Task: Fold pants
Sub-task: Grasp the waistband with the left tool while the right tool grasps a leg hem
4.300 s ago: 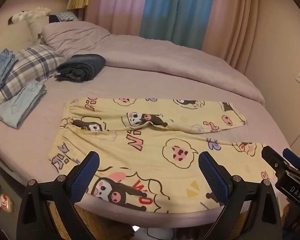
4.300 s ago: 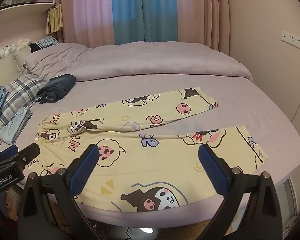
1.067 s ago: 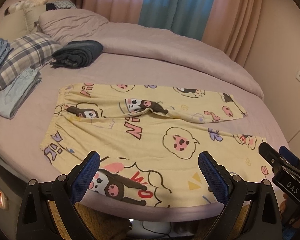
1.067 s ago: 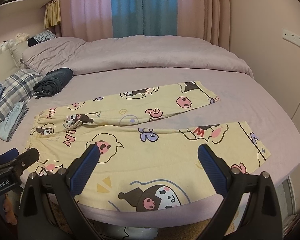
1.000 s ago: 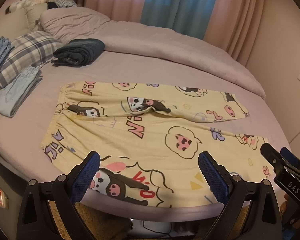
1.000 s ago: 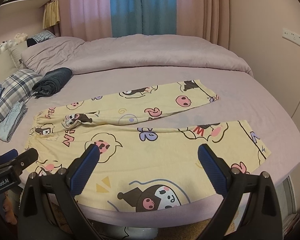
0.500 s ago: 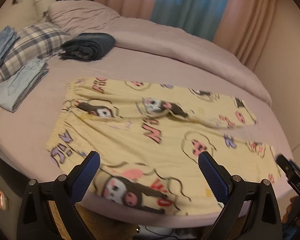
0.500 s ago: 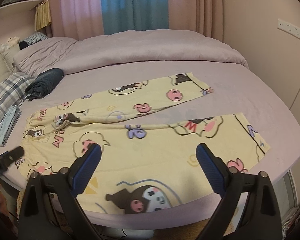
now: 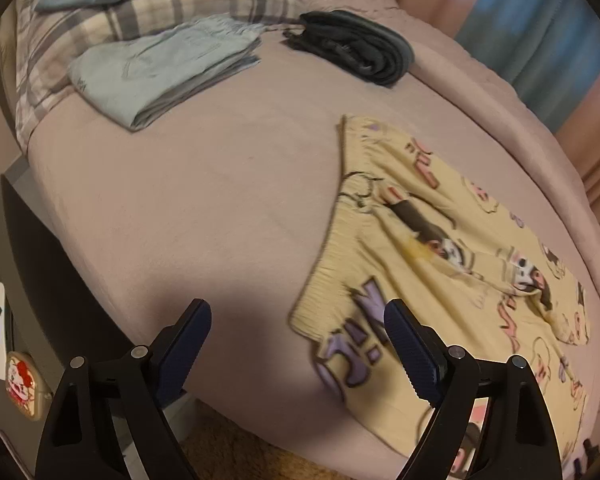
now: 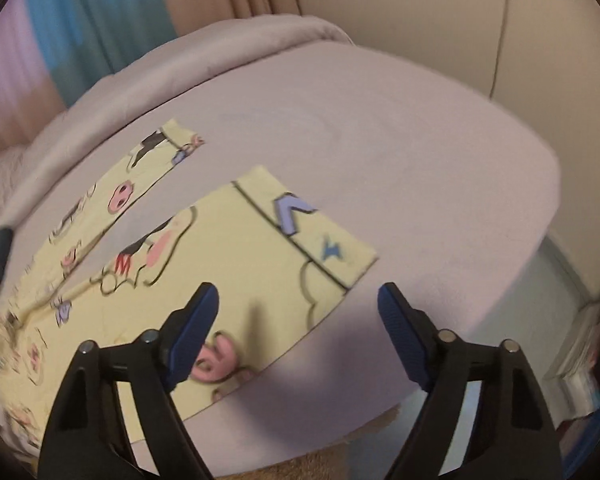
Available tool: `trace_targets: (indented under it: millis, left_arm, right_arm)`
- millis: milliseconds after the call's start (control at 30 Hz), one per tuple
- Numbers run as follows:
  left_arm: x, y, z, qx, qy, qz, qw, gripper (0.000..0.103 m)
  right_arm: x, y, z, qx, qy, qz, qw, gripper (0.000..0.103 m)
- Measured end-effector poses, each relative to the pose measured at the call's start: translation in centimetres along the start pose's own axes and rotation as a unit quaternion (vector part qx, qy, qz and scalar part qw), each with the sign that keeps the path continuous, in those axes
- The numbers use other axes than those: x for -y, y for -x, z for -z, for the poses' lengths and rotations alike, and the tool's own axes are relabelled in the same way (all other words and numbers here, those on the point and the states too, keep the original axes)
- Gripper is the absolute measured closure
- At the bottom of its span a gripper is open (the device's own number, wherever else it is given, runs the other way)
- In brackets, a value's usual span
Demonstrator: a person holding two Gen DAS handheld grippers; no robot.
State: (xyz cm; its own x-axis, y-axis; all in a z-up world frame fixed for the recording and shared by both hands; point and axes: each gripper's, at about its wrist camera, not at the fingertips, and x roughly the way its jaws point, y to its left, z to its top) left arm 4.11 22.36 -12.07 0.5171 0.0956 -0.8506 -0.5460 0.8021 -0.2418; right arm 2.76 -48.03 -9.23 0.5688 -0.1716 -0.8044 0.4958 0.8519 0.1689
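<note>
Yellow cartoon-print pants [image 9: 440, 256] lie flat on the mauve bed, legs spread apart. In the left wrist view the elastic waistband [image 9: 320, 264] runs along their left edge. My left gripper [image 9: 298, 336] hovers over the near waistband corner, its jaws closing with only that corner's cloth below the gap, untouched. In the right wrist view the near leg's hem [image 10: 308, 236] lies ahead. My right gripper [image 10: 298, 320] hangs over the hem's near corner, jaws closing, pads off the cloth. The far leg's cuff [image 10: 172, 144] lies behind.
Folded light-blue jeans [image 9: 160, 68], a plaid pillow [image 9: 148, 12] and a dark folded garment [image 9: 360, 48] sit at the bed's head end. The bed edge [image 10: 500, 292] drops to the floor at right. A dark bedside stand [image 9: 20, 280] is at the lower left.
Both grippers swung apart and down toward the bed: the left to the waistband end, the right to the leg hem. Each rolled, and their jaws have narrowed a little.
</note>
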Motion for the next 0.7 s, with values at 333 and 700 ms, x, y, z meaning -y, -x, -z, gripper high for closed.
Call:
trace_targets:
  millis: [333,700]
  left_arm:
    - [0.0,-1.3,0.7,-0.028,0.007,0.032,0.9991,0.027]
    - [0.5,-1.1,1.5,-0.013,0.019,0.065,0.9976,0.082]
  right_arm:
    - [1.6,-3.0,-0.1,-0.011,-0.046,-0.01,0.999,0.029]
    - [0.5,-3.6,-0.5,0.003,-0.024,-0.019,1.0,0.094]
